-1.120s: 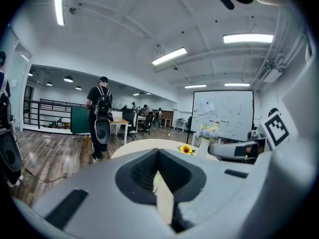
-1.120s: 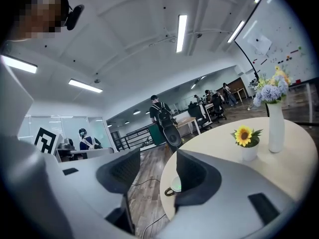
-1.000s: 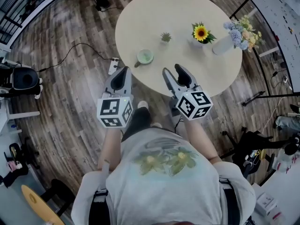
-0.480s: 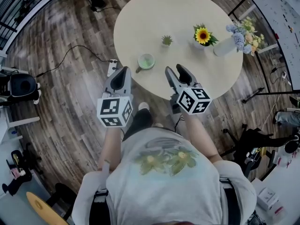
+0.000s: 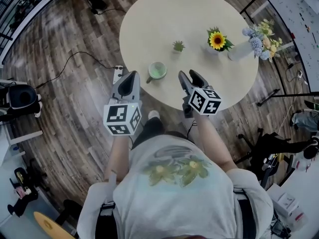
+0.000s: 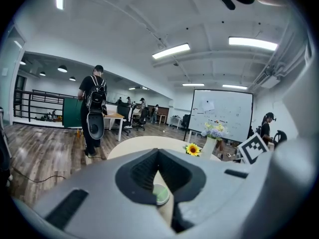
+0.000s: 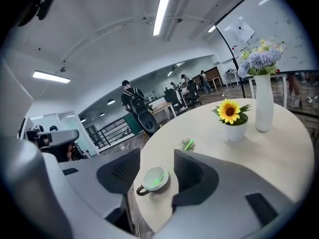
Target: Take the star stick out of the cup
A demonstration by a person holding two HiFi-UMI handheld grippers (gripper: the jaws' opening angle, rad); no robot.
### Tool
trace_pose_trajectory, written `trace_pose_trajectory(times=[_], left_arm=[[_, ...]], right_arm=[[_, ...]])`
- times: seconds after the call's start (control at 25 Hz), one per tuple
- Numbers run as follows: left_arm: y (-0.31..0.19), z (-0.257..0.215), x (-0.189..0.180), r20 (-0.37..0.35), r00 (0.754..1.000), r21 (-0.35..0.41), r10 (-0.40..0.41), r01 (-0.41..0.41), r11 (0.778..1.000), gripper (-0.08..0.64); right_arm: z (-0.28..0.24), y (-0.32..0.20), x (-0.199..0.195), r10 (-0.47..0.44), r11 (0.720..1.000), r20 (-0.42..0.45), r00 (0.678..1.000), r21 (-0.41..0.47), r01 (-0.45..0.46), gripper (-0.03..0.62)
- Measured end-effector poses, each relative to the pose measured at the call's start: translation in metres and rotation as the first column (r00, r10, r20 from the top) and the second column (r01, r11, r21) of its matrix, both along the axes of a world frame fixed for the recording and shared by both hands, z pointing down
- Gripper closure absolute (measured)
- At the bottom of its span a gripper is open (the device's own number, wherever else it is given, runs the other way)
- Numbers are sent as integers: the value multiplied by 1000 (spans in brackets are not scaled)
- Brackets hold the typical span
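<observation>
A pale green cup (image 5: pixel 157 70) with a dark handle stands near the front edge of the round beige table (image 5: pixel 199 14). In the right gripper view something green lies inside the cup (image 7: pixel 155 179); its shape is too small to make out. My right gripper (image 5: pixel 188 76) is open just right of the cup, over the table's edge, and the cup shows between its jaws (image 7: pixel 157 156). My left gripper (image 5: pixel 131 75) hangs off the table, left of the cup, its jaws meeting at the tips. The cup (image 6: pixel 160 194) peeks through the gap below them.
Behind the cup sit a small green plant (image 5: pixel 178 46), a potted sunflower (image 5: pixel 217 40) and a white vase of flowers (image 5: pixel 243 50). A power strip (image 5: pixel 118 73) with a cable lies on the wood floor at the left. A person with a backpack (image 6: pixel 92 113) stands beyond the table.
My right gripper has moved forward over the table's edge, closer to the cup. The left gripper has stayed where it was.
</observation>
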State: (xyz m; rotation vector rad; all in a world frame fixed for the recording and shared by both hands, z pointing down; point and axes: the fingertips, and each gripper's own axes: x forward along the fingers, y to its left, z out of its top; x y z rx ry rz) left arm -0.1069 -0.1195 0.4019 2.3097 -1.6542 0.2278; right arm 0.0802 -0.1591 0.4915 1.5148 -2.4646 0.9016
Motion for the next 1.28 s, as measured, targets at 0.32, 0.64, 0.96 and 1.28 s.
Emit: trace_pose_trajectory(times=[0.32, 0.64, 0.96, 1.28], left_arm=[[-19, 24, -15, -5, 999, -47, 35, -35, 998, 557], [-29, 31, -19, -34, 997, -77, 67, -69, 995, 557], [-41, 44, -20, -63, 995, -100, 75, -81, 992, 557], [-48, 63, -20, -45, 995, -146, 93, -99, 984, 557]], right_arm=[[51, -27, -3, 76, 988, 79, 994, -141, -64, 370], [78, -45, -7, 132, 969, 136, 982, -226, -99, 371], [99, -59, -10, 152, 958, 149, 977, -264, -109, 378], [109, -73, -7, 190, 949, 163, 968, -284, -139, 407]])
